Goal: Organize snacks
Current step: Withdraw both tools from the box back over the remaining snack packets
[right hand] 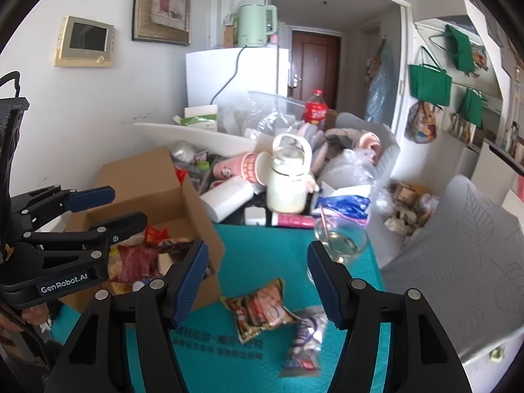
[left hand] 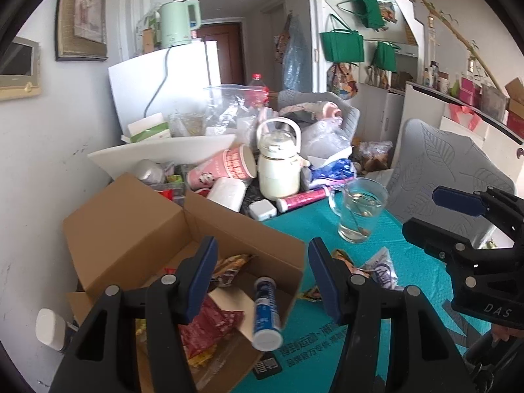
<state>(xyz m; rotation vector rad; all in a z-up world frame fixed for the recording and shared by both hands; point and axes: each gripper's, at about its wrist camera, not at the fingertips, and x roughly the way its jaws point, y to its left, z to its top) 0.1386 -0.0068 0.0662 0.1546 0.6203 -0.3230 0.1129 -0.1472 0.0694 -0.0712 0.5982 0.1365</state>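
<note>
An open cardboard box [left hand: 137,229] [right hand: 147,193] sits at the left of the teal mat [left hand: 327,344] [right hand: 258,255]. Inside lie a red snack pack [left hand: 209,330], several other packets and a blue tube with a white cap [left hand: 267,314]. My left gripper [left hand: 262,281] hovers open over the box's near right corner, nothing between its fingers. On the mat lie a colourful snack packet [right hand: 262,311] and a white-purple packet [right hand: 304,340]. My right gripper [right hand: 258,281] is open above them, holding nothing. Each gripper also shows in the other's view: the right gripper [left hand: 458,216], the left gripper [right hand: 98,209].
A glass with liquid and a straw [left hand: 358,209] [right hand: 340,239] stands on the mat's far edge. Behind are a cream kettle jug [left hand: 278,167], pink cups [left hand: 229,167], a pink tube [left hand: 303,199] and plastic bags. A grey chair [right hand: 458,245] stands at the right, the wall at the left.
</note>
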